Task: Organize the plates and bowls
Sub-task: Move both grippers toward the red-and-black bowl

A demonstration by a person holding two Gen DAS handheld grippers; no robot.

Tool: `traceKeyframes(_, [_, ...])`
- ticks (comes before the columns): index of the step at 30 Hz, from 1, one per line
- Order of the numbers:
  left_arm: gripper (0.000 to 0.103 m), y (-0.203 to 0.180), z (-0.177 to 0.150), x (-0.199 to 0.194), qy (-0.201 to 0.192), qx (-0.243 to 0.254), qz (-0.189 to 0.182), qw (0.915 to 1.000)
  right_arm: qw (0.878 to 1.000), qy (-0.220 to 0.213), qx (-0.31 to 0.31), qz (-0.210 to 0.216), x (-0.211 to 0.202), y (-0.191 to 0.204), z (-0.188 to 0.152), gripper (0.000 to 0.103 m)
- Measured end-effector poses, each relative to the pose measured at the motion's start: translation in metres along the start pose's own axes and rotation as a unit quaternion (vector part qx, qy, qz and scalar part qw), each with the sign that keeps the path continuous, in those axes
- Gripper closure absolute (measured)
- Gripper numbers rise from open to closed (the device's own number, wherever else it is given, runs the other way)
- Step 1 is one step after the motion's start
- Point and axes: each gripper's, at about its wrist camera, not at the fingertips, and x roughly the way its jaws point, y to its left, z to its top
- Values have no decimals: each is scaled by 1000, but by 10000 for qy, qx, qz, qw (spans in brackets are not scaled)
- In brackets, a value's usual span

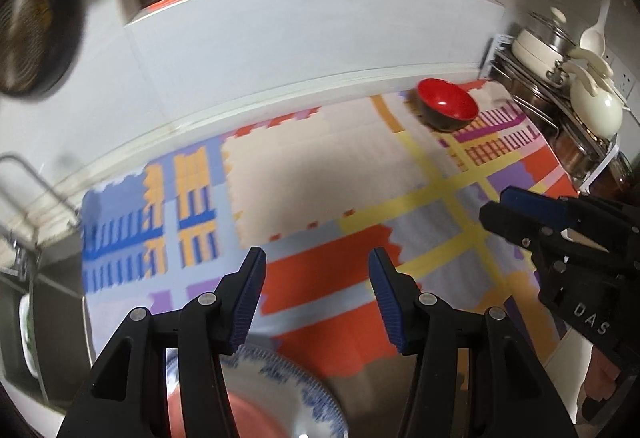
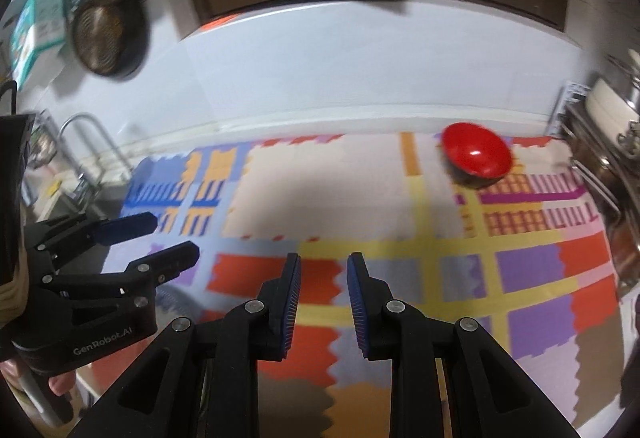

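reaching for the red bowl (image 2: pixel 476 154) is judged to be the step in hand, since it is seen alone at about 1 o'clock on the patterned mat (image 2: pixel 360 198), close to the white wall, while a blue-and-white plate (image 1: pixel 280 390) with something pinkish on it is seen at 6 o'clock under the left gripper (image 1: pixel 316 298). whether the bowl belongs on that plate cannot be told. for a clean pick, the bowl's near rim is best approached low and level, one finger being passed inside and one outside, and the rim is best pinched firmly, as the glossy surface is judged slippery. the pot rack (image 1: pixel 560 98) at 2 o'clock should be kept clear of.

the right gripper (image 2: pixel 324 298) is held above the mat's near half and pointed toward 12 o'clock, with its jaws parted by a moderate gap and nothing between them. the left gripper is held slightly tilted over the plate, its jaws spread wide and empty, not touching the plate as far as can be told. the two tools are held side by side, near each other but apart. both views are blurred, so fine contact is not judged.
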Motion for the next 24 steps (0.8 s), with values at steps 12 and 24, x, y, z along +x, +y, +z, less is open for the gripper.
traceKeyframes(12, [49, -51, 74, 39, 37, 524, -217, 9984, 9979, -259, 478, -362, 10, -74, 36, 78])
traceKeyframes(24, [49, -86, 133, 86, 125, 792, -348, 9962, 9937, -410, 832, -634, 39, -135, 65, 78])
